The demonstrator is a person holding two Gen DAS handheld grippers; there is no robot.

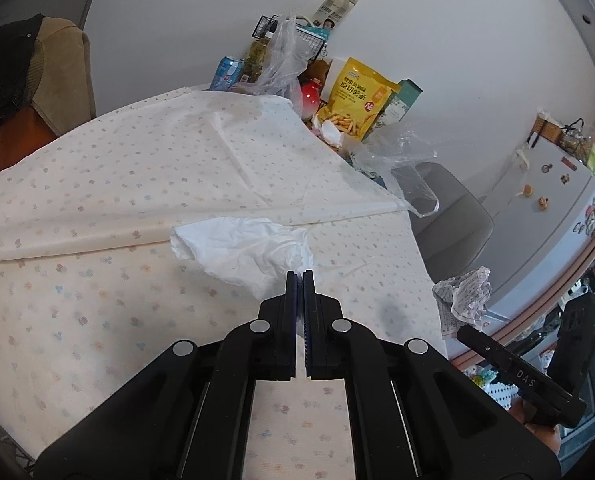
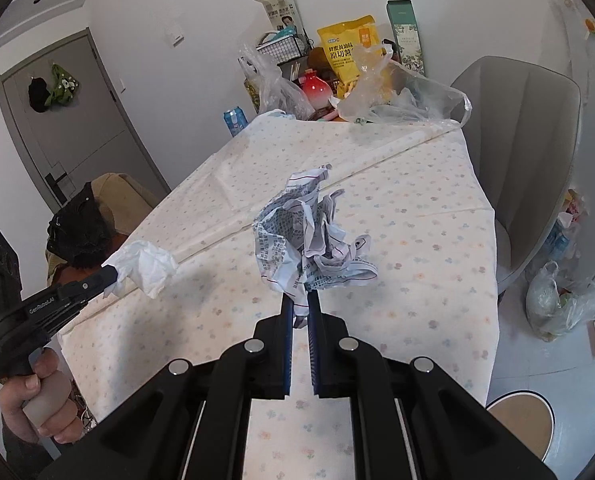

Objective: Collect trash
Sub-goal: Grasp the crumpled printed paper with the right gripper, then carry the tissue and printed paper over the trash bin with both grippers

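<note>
1. Over the cloth-covered surface (image 2: 417,240), left tongs (image 1: 302,274) clamped on a white tissue (image 1: 241,248), jaws pressed together with only its edge between them.
2. Right tongs (image 2: 302,294) pinched on a crumpled printed paper (image 2: 309,232), the wad held up off the cloth.
3. Both scraps apparently lifted clear of the surface, tissue to the left, paper to the right, well apart.
4. Step in hand, by the look of it: carrying two picked pieces away toward a bin or bag.
5. Possible drop point: a filled plastic bag (image 2: 557,304) on the floor right of the surface; whether that is the trash bag, cannot tell.
6. Next move calls for steady closed grips, a swing clear of the chair (image 2: 529,152), then release over the receptacle.
7. Loose clear bags (image 2: 409,100) and a snack packet (image 2: 349,52) at the far end, possibly left to gather.
</note>
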